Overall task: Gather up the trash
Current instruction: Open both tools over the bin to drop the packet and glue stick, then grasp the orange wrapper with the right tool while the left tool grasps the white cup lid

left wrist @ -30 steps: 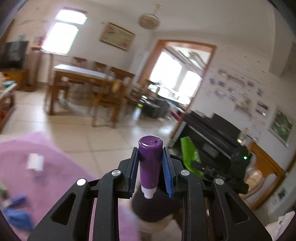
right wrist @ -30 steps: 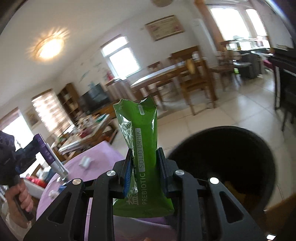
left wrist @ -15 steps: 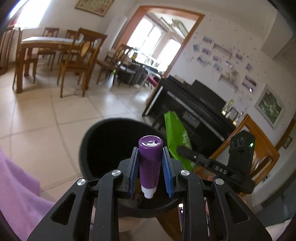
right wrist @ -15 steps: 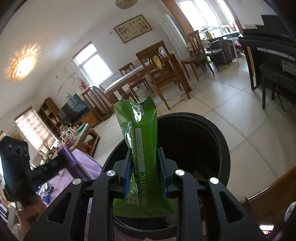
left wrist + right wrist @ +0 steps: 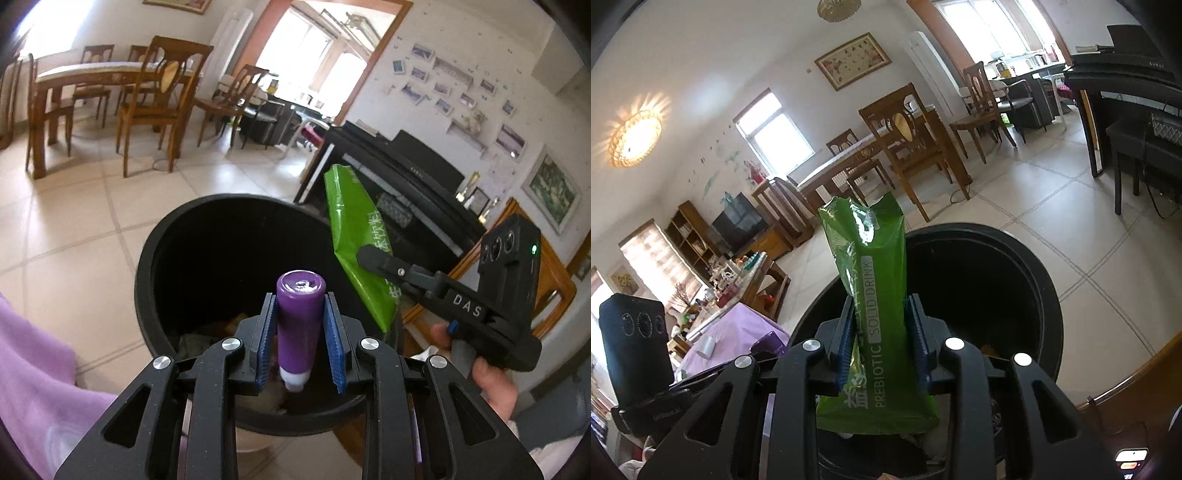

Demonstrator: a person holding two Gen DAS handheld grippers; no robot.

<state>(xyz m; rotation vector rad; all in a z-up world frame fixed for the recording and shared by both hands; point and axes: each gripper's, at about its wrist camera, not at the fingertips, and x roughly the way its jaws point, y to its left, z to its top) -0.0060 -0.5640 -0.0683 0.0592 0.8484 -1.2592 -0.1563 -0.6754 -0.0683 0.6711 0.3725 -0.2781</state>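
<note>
My left gripper (image 5: 300,341) is clamped across the middle of a small purple plastic tube with a white tip (image 5: 298,325), held above the open mouth of the round black plastic trash bin (image 5: 147,280). I judge the tube light, stiff and slick, so a mid-body pinch suits it. My right gripper (image 5: 882,345) pinches a flat green foil drink sachet (image 5: 873,295) near its lower half, over the same bin; it looks featherlight and floppy, likely to cling or flutter when let go. The left view alone shows scraps already in the bin; the right view alone shows the sachet's print and the purple cloth (image 5: 738,328) behind
</note>
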